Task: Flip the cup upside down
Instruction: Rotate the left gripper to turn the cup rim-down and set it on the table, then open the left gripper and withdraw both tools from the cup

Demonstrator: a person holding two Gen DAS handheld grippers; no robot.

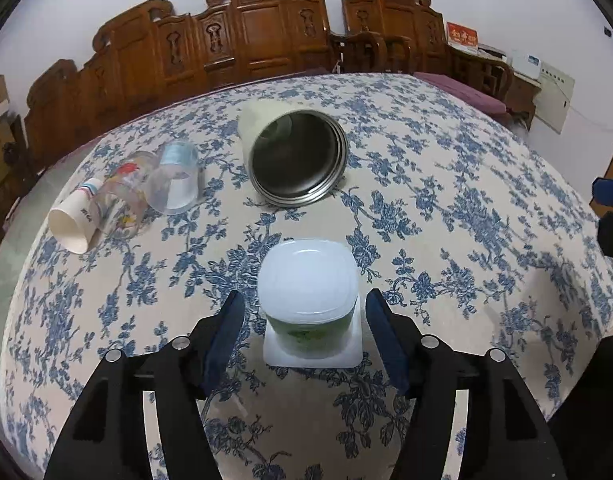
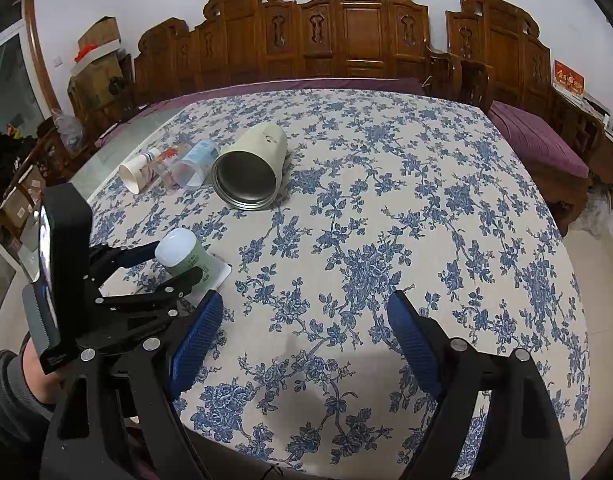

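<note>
Left wrist view, small cup [image 1: 308, 300]: it stands upside down on the flowery tablecloth [image 1: 446, 208], wide rim down and flat white bottom up, so it looks already flipped
Left wrist view, left gripper [image 1: 306, 332]: its jaws are spread wide, one blue pad on each side of the small cup, and neither pad touches it; I think the fingers sit there because they are either letting go or about to grab
Left wrist view, metal mug [image 1: 294, 152]: it lies on its side behind the small cup, with its dark open mouth facing the camera
Left wrist view, other cups: a clear plastic cup [image 1: 174, 182], a glass with pictures [image 1: 122, 196] and a paper cup [image 1: 72, 220] lie tipped over in a bunch, behind the small cup and to its left; my guess is they wait for their turn
Right wrist view, small cup [image 2: 186, 256]: it stands near the left edge, with the left gripper [image 2: 170, 264] around it and a small gap on each side
Right wrist view, right gripper [image 2: 306, 336]: its jaws are spread wide and hold nothing; it hangs over bare cloth, well to the right of the small cup, likely just keeping out of the way
Right wrist view, metal mug [image 2: 252, 168]: it lies behind the small cup, mouth turned toward the near side
</note>
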